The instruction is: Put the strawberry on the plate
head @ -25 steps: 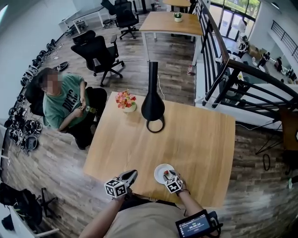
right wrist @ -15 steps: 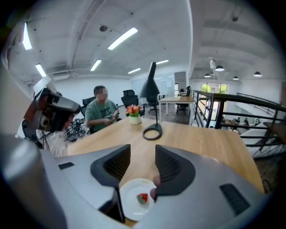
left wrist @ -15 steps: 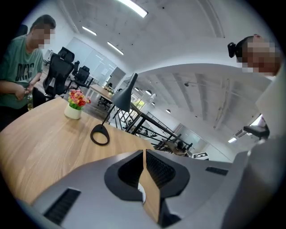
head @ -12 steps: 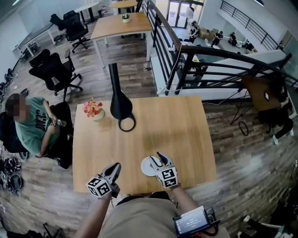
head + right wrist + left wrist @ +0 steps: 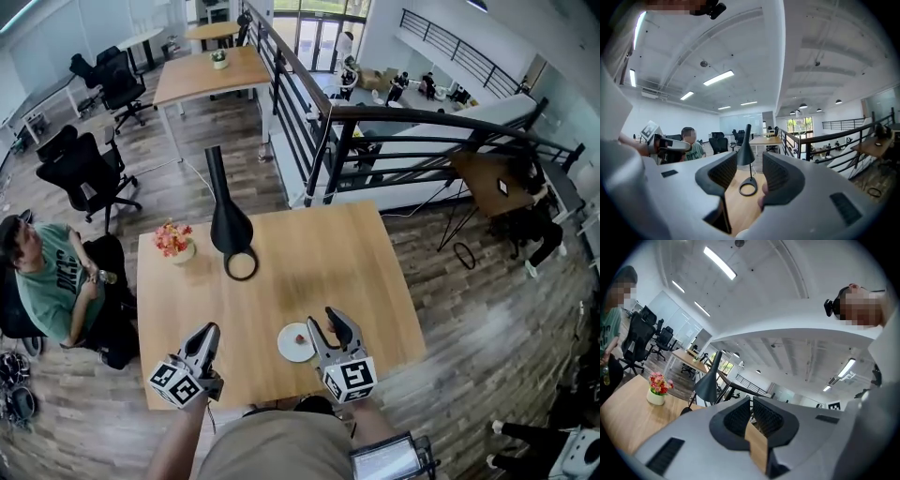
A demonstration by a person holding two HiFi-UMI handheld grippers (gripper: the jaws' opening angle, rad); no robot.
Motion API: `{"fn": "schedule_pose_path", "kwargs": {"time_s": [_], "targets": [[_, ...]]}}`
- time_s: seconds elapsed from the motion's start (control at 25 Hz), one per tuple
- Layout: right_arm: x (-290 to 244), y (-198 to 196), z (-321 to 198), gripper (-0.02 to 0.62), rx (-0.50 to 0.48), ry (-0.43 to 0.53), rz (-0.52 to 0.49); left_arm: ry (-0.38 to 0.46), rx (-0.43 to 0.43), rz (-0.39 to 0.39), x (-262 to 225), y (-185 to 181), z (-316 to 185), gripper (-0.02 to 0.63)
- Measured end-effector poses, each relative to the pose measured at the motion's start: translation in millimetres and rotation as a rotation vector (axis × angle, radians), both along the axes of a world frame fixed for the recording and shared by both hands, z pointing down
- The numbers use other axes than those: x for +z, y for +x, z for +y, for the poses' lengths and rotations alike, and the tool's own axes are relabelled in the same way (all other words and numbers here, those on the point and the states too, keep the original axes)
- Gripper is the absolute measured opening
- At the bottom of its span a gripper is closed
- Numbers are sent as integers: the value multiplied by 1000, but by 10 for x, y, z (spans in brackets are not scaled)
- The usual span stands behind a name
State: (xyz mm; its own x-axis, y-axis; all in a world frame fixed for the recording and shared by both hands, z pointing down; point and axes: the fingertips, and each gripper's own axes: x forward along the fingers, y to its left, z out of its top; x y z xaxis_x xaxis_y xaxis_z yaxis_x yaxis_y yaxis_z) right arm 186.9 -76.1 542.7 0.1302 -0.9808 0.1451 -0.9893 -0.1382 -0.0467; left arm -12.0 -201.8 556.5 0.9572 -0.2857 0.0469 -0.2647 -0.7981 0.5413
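The strawberry (image 5: 301,338) lies on the white plate (image 5: 287,350), near its middle, and nothing of mine touches it, so I judge the one job of the task as good as done. My right gripper (image 5: 323,322) hangs just beside the plate at its right edge, above the table (image 5: 356,262), nose pointing away from me. Its fingers stand wide apart, and in the right gripper view I see only bare wood and the black lamp (image 5: 746,151) far off between them, no fruit in the gap. My left gripper (image 5: 208,334) is well apart from the plate, over the near left part of the table. Its fingers are drawn almost together, with only a thin slit between them, and they hold nothing. What is left, as I read it, is small: take the right gripper clear without knocking the plate's rim, and see that the berry lies steady and does not roll. From above I cannot tell whether it rests on its side or on its cap.
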Motion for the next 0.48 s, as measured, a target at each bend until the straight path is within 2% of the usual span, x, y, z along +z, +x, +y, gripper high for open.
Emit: {"fn": "schedule_pose_path", "kwargs": {"time_s": [0.24,0.36,0.48], "targets": [[-212,-171,260,173,35,30,28,38,-2,-6,-23,-224,16,5],[-126,-220,293,173,35,8,43,22,-17,-16,105,-320,3,5],[-19,-271,314,110,28,-45,51,-4,-30,-23,212,-418,37,5]]}}
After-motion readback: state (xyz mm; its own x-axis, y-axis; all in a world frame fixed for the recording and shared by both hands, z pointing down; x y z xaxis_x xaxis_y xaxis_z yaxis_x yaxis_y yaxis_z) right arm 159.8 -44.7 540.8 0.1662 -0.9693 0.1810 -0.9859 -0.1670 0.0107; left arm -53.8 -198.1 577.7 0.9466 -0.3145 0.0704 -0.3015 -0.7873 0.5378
